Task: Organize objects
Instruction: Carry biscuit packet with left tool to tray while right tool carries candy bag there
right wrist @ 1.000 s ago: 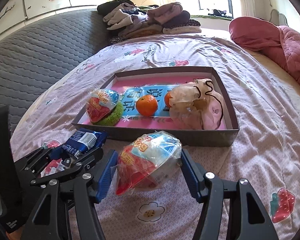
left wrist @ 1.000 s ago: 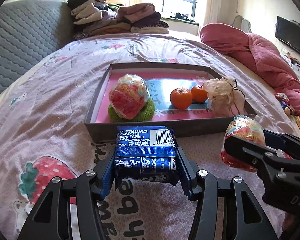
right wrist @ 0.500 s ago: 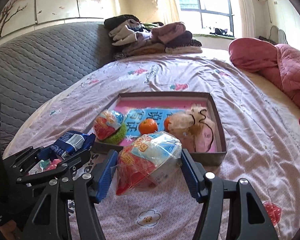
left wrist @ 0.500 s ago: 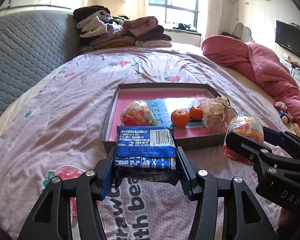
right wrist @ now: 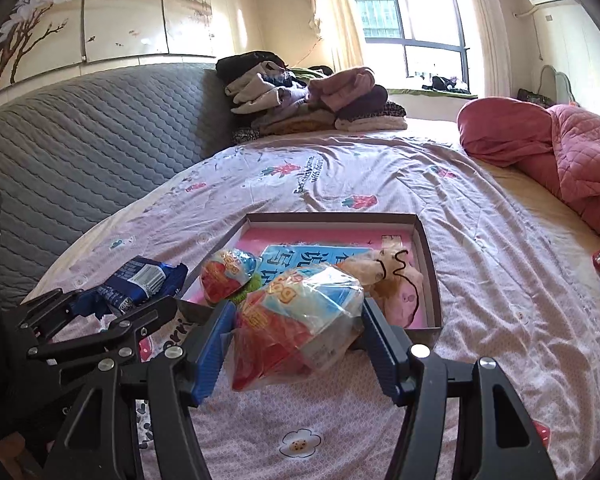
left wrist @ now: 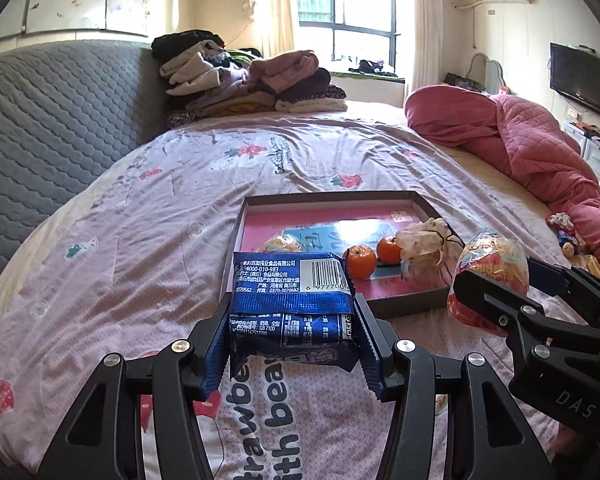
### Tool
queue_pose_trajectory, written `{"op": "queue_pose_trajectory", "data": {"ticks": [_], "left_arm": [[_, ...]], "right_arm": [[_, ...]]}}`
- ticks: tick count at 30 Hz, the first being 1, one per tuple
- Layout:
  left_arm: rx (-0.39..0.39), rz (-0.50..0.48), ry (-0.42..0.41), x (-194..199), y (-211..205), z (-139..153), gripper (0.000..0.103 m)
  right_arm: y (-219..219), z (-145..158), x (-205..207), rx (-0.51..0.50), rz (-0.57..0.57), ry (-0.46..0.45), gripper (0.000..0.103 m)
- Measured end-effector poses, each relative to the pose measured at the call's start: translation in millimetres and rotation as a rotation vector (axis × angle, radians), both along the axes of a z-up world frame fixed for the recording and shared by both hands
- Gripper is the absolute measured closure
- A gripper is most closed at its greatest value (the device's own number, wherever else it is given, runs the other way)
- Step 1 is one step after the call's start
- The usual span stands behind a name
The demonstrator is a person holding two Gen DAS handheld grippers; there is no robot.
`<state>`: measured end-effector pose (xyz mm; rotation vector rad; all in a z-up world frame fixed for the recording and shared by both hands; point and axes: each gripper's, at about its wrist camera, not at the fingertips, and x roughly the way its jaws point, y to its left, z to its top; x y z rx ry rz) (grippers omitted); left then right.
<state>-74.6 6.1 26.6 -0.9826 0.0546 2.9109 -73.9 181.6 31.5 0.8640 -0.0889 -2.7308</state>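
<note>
Blue packet (left wrist: pixel 292 304) pinched by left claw (left wrist: pixel 292 340), snack bag (right wrist: pixel 296 320) by right claw (right wrist: pixel 300 344), over bedspread (left wrist: pixel 140 240).

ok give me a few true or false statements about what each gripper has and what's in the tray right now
1. The left gripper grips a blue snack packet. True.
2. The right gripper has empty jaws. False: they clamp a clear-wrapped snack bag.
3. Two oranges sit in the tray. True.
4. The tray stands on a wooden table. False: it lies on the bedsheet.
5. A folded clothes pile lies beyond the tray. True.
</note>
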Motion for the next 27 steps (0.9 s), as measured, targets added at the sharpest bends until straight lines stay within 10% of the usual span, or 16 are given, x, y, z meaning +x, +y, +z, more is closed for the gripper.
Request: {"op": "queue_pose_trajectory", "data": {"ticks": [27], "left_arm": [[-0.02, 0.0, 0.055, -7.1, -3.1, 26.9, 0.047]], "right_arm": [[-4.1, 35.4, -0.2, 0.047, -0.005, 0.086, 0.04]]}}
